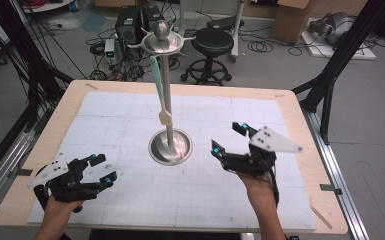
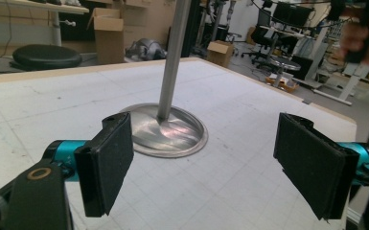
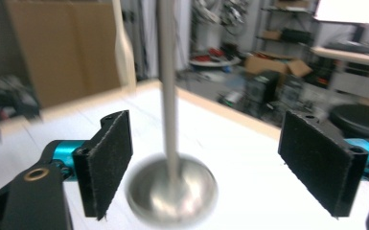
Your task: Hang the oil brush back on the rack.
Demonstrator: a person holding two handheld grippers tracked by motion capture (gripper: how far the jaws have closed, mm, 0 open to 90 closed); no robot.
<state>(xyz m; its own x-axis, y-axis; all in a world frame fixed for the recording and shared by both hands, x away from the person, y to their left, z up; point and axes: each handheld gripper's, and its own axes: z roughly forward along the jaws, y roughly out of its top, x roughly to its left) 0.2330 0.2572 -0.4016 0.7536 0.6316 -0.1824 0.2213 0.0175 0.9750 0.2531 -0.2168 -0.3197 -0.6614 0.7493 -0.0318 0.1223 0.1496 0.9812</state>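
Two black two-jaw grippers with flat, matte foam-faced pads and teal fittings hover low over the near half of a white gridded mat (image 1: pixel 130 195) on a pale wooden table (image 1: pixel 300 140). The left gripper (image 1: pixel 101 169) stands released, jaws wide and empty; the right gripper (image 1: pixel 227 136), topped by a grey three-cornered plate, is likewise released and clasps nothing. Both point toward a brushed-steel stand (image 1: pixel 169 110) between them at the mat's centre: a round dished base, a slim upright pole, a hooked crown capped by a ball. From a hook hangs a pale green-handled spatula (image 1: pixel 159 92) with a cream blade, long axis nearly vertical, blade downward, close beside the pole.
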